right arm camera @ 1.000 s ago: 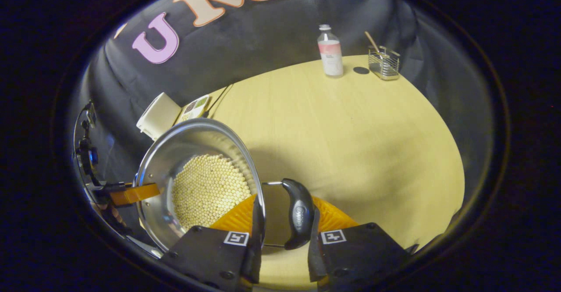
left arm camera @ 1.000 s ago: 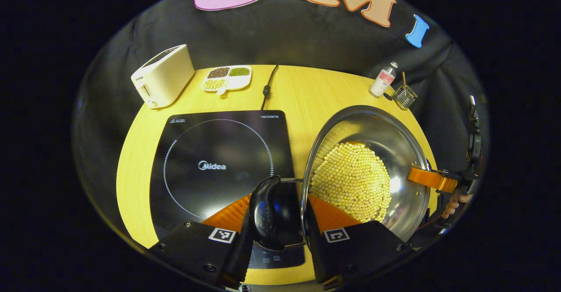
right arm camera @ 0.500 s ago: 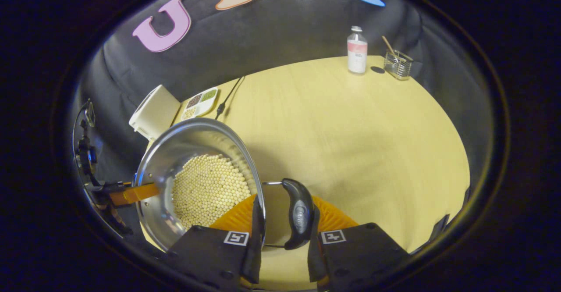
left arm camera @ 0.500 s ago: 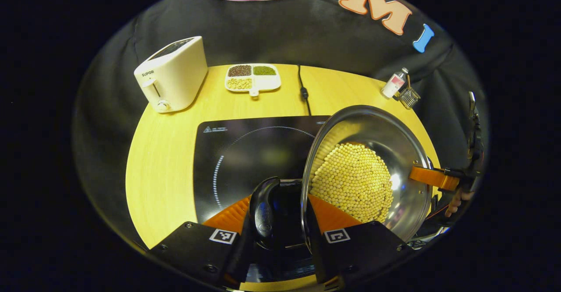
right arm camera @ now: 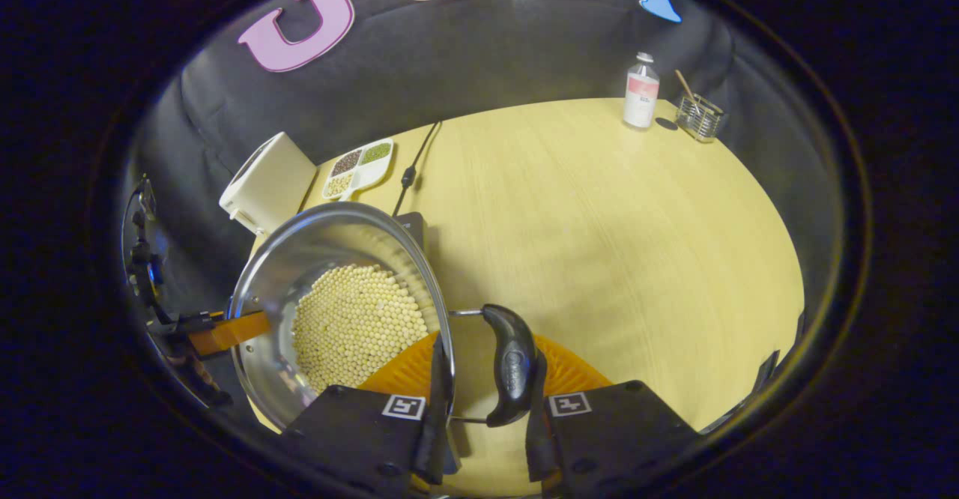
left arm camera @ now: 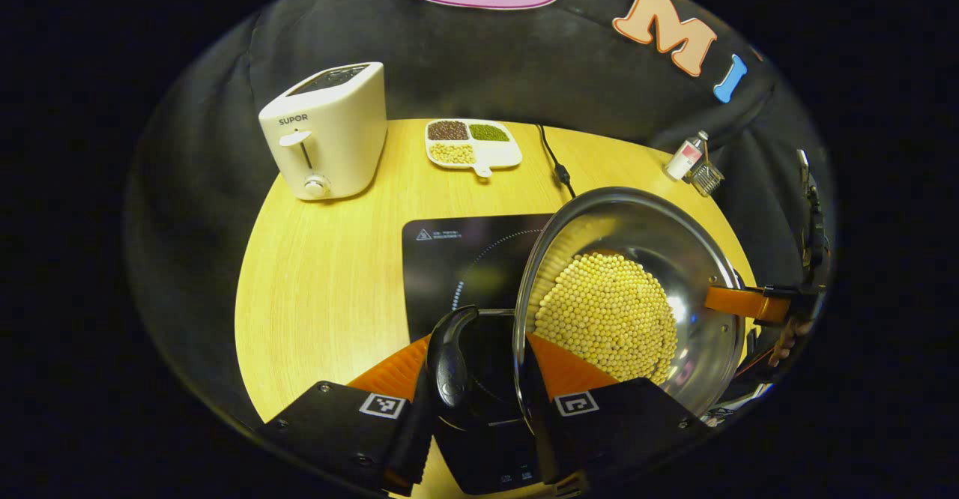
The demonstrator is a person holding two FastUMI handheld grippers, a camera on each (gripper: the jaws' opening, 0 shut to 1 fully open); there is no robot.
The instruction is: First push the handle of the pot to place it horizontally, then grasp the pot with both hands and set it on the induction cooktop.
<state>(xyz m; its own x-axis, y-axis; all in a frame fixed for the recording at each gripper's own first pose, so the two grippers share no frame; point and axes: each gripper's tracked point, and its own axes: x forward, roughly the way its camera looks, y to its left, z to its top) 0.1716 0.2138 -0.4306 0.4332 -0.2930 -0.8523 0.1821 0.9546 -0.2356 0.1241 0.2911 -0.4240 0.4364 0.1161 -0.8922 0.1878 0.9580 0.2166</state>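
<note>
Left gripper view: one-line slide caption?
Left gripper clamps the bean-filled pot by its handle above the induction cooktop, toaster behind.

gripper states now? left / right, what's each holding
Left gripper: closed on the pot's left handle, at the rim of the pot.
Right gripper: closed on the pot's right handle.

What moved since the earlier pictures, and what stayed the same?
The shiny steel pot of yellow beans was carried sideways until it hangs over the black induction cooktop. The left gripper and right gripper stayed clamped on its black side handles. The white toaster and divided bean dish rest where they were.
</note>
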